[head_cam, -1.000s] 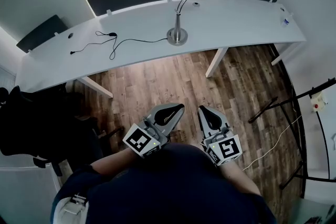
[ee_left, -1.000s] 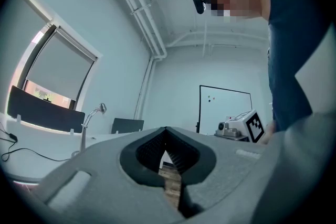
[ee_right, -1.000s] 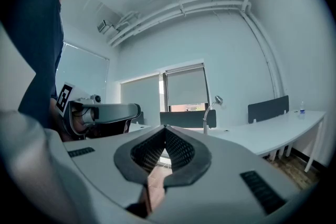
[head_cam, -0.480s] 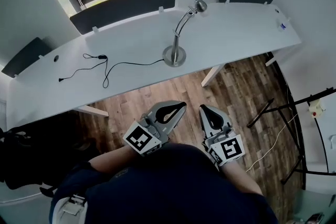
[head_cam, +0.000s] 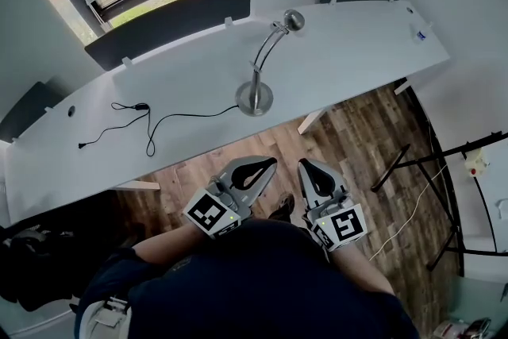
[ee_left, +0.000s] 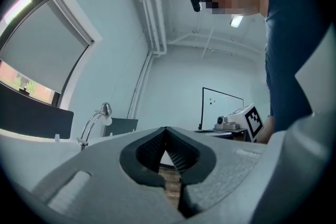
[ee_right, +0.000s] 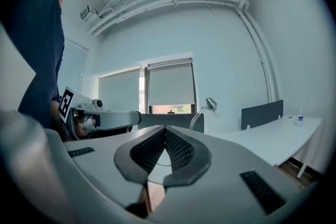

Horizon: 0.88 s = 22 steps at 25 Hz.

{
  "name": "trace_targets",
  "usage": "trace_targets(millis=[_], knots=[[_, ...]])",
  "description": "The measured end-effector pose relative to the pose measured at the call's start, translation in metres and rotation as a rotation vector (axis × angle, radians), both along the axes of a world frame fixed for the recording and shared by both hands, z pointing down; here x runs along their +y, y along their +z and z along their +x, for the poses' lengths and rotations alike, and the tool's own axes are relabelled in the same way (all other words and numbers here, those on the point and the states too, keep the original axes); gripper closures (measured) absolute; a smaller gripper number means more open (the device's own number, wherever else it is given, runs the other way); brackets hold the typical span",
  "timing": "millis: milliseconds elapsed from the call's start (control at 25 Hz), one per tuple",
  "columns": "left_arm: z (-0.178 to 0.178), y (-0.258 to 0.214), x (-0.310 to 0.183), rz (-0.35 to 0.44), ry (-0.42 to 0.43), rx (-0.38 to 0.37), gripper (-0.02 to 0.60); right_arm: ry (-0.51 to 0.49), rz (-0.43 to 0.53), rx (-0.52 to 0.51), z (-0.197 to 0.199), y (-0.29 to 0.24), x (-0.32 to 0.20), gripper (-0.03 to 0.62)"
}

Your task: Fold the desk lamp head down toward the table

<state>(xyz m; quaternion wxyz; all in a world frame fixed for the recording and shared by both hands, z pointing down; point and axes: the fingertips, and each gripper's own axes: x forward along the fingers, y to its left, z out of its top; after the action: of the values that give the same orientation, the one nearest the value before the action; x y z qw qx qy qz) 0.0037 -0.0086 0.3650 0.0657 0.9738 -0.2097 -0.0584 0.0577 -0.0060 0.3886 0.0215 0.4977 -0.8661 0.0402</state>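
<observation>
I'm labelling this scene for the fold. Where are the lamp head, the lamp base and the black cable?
lamp head (head_cam: 294, 20), head view, on its rounded metal shade.
lamp base (head_cam: 255, 98), head view, on the round foot.
black cable (head_cam: 141, 105), head view, on its plug end.

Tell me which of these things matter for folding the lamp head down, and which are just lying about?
For the job:
desk lamp
table
left gripper, shut, empty
right gripper, shut, empty

Just lying about:
black cable
small bottle
dark panel
</observation>
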Motion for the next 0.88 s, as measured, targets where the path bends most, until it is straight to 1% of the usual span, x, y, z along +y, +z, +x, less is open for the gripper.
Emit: trace_targets(millis=[200, 440, 560, 720, 880], knots=[[0.023, -0.002, -0.019, 0.011, -0.036, -0.009, 0.575, -0.049, 0.014, 0.002, 0.019, -0.001, -0.021, 0.583], [0.054, -0.005, -0.042, 0.005, -0.104, -0.023, 0.575, -0.115, 0.040, 0.012, 0.049, -0.008, -0.048, 0.583], [0.066, -0.004, -0.055, 0.015, -0.144, -0.030, 0.575, -0.154, 0.052, 0.018, 0.062, -0.008, -0.061, 0.583], [0.073, 0.004, -0.068, 0.005, -0.226, -0.048, 0.575, -0.209, 0.058, 0.019, 0.071, -0.002, -0.074, 0.583], [0.071, 0.011, -0.081, 0.008, -0.285, -0.050, 0.575, -0.247, 0.050, 0.017, 0.068, 0.004, -0.085, 0.583]])
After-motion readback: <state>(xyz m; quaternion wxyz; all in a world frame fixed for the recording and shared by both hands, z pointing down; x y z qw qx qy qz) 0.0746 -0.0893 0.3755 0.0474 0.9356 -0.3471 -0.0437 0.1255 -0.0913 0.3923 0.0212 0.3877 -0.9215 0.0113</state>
